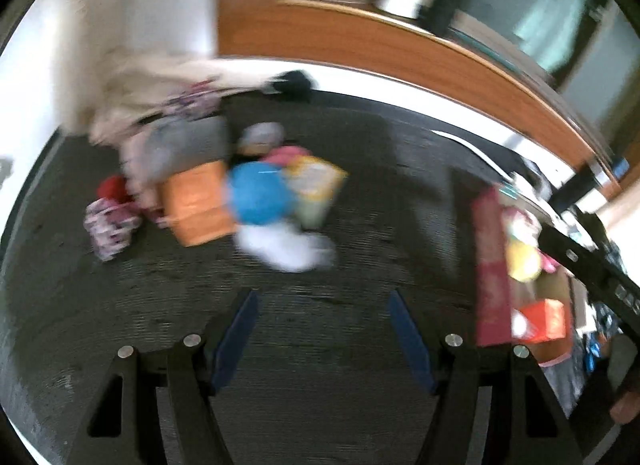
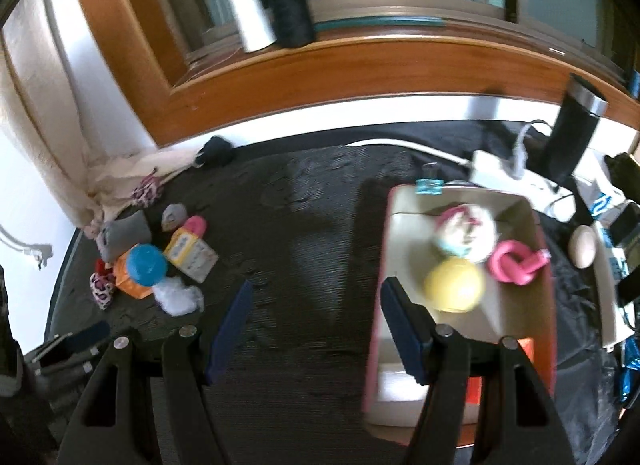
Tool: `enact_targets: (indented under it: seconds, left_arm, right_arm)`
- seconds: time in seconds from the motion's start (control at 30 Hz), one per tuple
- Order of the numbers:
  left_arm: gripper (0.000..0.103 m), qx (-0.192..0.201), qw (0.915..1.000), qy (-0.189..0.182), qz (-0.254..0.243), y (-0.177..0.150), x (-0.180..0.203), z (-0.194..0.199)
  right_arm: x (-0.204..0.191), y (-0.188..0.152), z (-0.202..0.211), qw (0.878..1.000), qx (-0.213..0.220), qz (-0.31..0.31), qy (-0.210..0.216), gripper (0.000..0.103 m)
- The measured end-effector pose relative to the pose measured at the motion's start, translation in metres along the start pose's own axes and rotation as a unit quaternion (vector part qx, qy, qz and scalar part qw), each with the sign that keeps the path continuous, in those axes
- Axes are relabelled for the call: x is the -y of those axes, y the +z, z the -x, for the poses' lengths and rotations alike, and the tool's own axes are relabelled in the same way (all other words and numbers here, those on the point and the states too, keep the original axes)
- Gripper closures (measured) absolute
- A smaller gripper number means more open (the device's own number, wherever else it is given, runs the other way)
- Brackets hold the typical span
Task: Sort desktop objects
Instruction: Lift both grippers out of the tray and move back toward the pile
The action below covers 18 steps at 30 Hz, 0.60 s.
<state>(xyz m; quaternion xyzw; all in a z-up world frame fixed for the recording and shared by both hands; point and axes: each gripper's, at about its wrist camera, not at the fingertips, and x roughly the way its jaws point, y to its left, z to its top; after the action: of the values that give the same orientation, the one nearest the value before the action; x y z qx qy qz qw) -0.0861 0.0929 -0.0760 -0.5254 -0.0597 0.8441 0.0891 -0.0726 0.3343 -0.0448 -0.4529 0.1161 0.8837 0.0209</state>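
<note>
Dark woven matting (image 2: 304,225) is covering the desk below a wooden window sill (image 2: 360,61). Both grippers are standing open with nothing between their blue pads. Ahead-left of the left gripper (image 1: 324,329) a blurred clutter pile (image 1: 240,201) is lying: blue lid, orange box, white fluff. Only the right wrist view is showing the sorting tray (image 2: 536,225) clearly (yellow ball (image 2: 454,285), pink knot (image 2: 518,265), patterned ball (image 2: 466,237) inside), sitting just ahead-right of the right gripper (image 2: 316,329). Bare matting is lying open between pile and tray.
</note>
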Motion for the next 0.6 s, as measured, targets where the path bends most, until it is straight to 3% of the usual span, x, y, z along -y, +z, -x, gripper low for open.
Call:
enact_targets:
  seconds: [0.3,0.47,0.6]
  left_arm:
    - [0.033,0.001,0.9909,0.071,0.115,0.014,-0.141,-0.009]
    - [0.033,-0.004,0.9854,0.083,0.149,0.023,-0.187,-0.021]
    - [0.033,-0.010,0.9842,0.078,0.158,0.031,-0.202,-0.035]
  right_arm:
    - [-0.048,-0.001,-0.029,1.000,-0.027,0.013,0.001,0.032]
    - [-0.063,-0.002,-0.041,0.999,-0.038,0.013,-0.006,0.032]
    - [-0.070,-0.001,-0.050,0.999,-0.046,0.015,-0.015,0.032]
